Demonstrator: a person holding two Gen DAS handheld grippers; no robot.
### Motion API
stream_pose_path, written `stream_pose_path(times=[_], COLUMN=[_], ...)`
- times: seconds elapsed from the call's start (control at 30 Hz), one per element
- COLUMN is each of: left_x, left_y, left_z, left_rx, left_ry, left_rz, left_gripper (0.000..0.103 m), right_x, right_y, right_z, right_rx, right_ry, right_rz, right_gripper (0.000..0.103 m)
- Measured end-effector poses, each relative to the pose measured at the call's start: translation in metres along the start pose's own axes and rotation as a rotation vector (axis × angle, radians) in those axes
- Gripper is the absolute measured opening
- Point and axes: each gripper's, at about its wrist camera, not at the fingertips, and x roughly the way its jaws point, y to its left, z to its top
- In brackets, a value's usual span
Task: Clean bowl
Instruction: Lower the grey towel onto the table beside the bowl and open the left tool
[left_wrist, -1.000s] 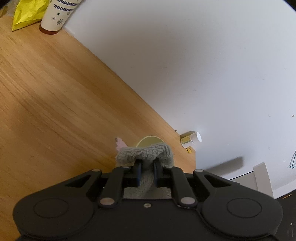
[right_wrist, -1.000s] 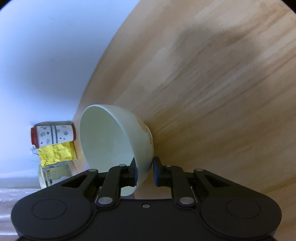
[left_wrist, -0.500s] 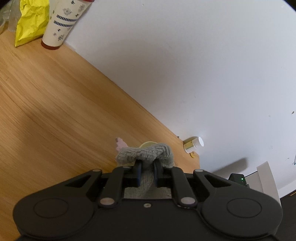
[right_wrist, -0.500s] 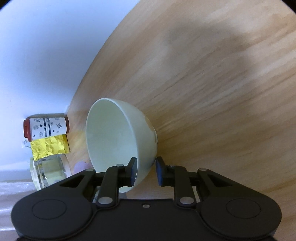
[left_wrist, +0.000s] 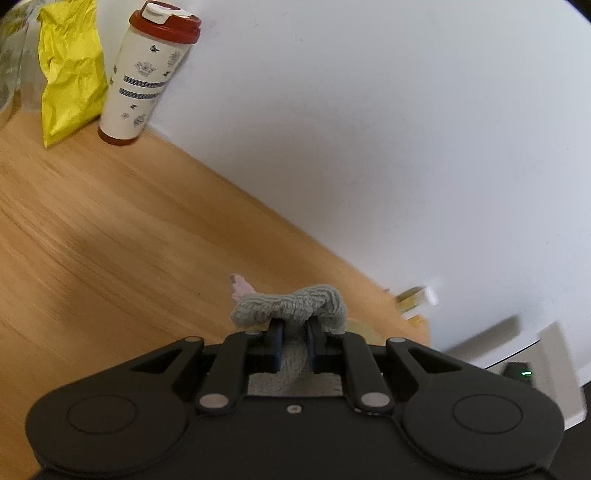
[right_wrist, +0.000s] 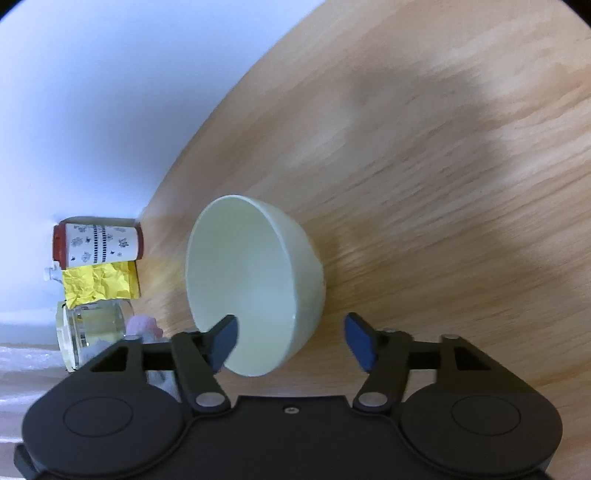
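Almost done, by the look of it. Bowl (right_wrist: 255, 284) down on table (right_wrist: 443, 184), inside clean. Right gripper (right_wrist: 291, 338) opening, letting go. Left gripper (left_wrist: 294, 345) clenched on cloth (left_wrist: 291, 306), away from bowl.

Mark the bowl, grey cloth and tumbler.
bowl (right_wrist: 243, 280): right wrist view, inner wall.
grey cloth (left_wrist: 295, 301): left wrist view, bunched fold above the pads.
tumbler (left_wrist: 142, 79): left wrist view, patterned body.

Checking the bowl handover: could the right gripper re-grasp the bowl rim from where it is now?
Probably yes. The right gripper is opening, its fingers straddle the pale green bowl without pressing on the rim, and nothing else sits between them; closing again should catch the wall.
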Motion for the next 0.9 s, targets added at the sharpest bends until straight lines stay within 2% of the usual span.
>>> stream_pose_path(times=[0.13, 0.23, 0.3, 0.37, 0.5, 0.67, 0.8, 0.87, 0.9], left_x=[0.005, 0.014, 0.021, 0.033, 0.047, 0.063, 0.073, 0.076, 0.078], left_y=[0.012, 0.019, 0.023, 0.027, 0.033, 0.035, 0.036, 0.036, 0.036], left_z=[0.007, 0.011, 0.012, 0.012, 0.008, 0.005, 0.0, -0.001, -0.002], left_rx=[0.045, 0.088, 0.122, 0.15, 0.161, 0.221, 0.249, 0.254, 0.256], left_ry=[0.025, 0.039, 0.053, 0.08, 0.097, 0.12, 0.15, 0.158, 0.167], left_rz=[0.046, 0.061, 0.067, 0.074, 0.072, 0.073, 0.072, 0.07, 0.071], left_gripper=[0.011, 0.011, 0.011, 0.011, 0.011, 0.012, 0.013, 0.023, 0.038], right_x=[-0.01, -0.014, -0.016, -0.017, -0.021, -0.031, -0.033, -0.033, -0.031], right_y=[0.006, 0.017, 0.029, 0.048, 0.066, 0.063, 0.063, 0.062, 0.062], right_z=[-0.018, -0.034, -0.046, -0.064, -0.089, -0.11, -0.124, -0.133, -0.136], right_rx=[-0.021, -0.054, -0.099, -0.203, -0.291, -0.218, -0.215, -0.215, -0.216], right_ry=[-0.046, -0.075, -0.097, -0.116, -0.145, -0.173, -0.222, -0.244, -0.241], right_rz=[-0.043, -0.109, -0.161, -0.261, -0.347, -0.349, -0.401, -0.439, -0.456], right_gripper=[0.096, 0.096, 0.096, 0.096, 0.096, 0.096, 0.096, 0.096, 0.096])
